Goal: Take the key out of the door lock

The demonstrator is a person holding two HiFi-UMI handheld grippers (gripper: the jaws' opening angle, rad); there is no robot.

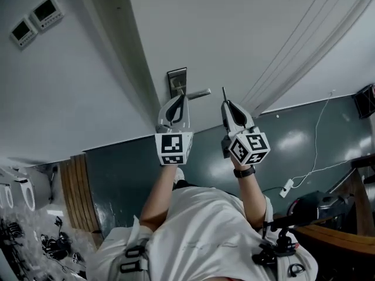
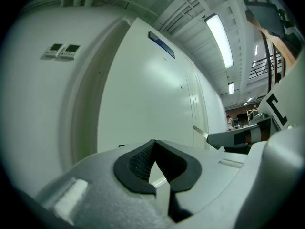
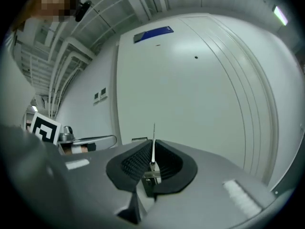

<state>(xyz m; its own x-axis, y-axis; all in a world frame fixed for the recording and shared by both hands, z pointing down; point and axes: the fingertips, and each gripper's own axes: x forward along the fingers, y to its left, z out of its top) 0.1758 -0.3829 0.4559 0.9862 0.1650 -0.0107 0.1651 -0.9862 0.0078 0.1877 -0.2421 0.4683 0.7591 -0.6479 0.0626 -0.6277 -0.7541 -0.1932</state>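
Observation:
The white door carries a dark lock plate and a silver lever handle. My right gripper is shut on the key, which is clear of the lock to the right of the handle. In the right gripper view the thin key blade sticks straight out past the gripper. My left gripper sits right at the handle's base. Its pads meet at the tip, so it is shut. I cannot tell whether it touches the handle. The key blade shows at the right of the left gripper view.
Two wall control panels hang on the wall beside the door frame. A blue sign is fixed above the door. A white cable with a power strip lies on the dark green floor, near wooden furniture.

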